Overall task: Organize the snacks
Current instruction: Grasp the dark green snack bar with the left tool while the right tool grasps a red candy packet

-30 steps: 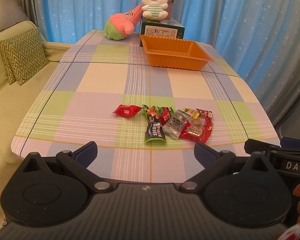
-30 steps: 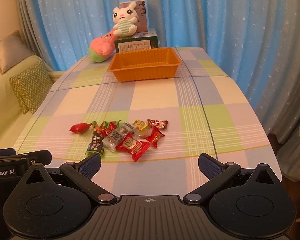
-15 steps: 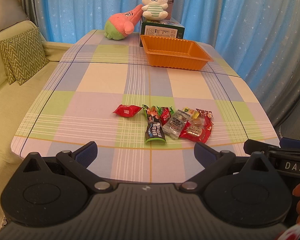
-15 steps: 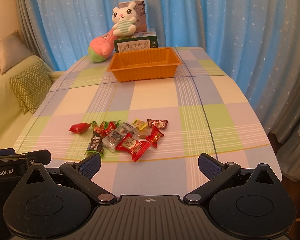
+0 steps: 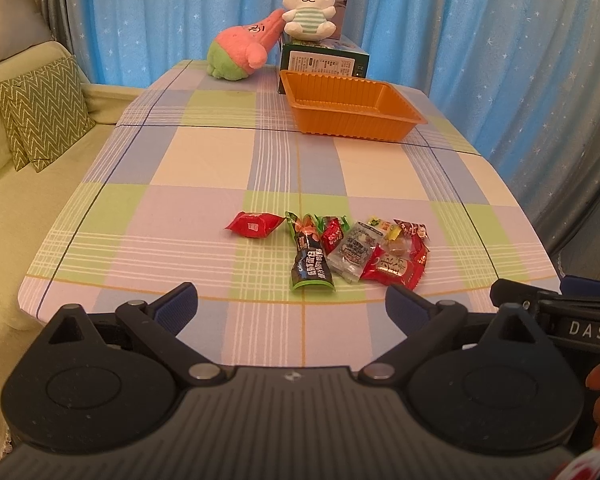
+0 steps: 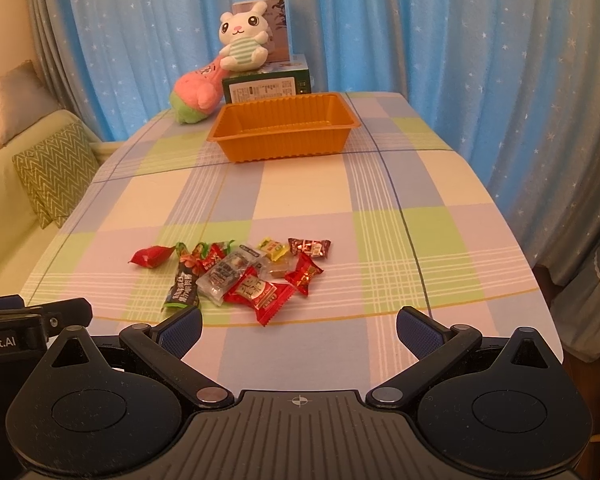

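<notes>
Left gripper (image 5: 292,304): held with jaws spread wide, nothing between them, at the near table edge.
Right gripper (image 6: 299,326): likewise spread apart and empty.
Snacks (image 5: 342,250): heaped together near the front of the table (image 5: 180,168); one red packet (image 5: 254,225) lies apart on the left.
Orange tray (image 5: 350,110): seen empty, far across the table.
Overlap risk: two wrappers may be pinched at once, since the packets touch.
Slip risk: glossy film may be lost during the long carry.
Crowding risk: both grippers could be brought into collision over one heap.
</notes>
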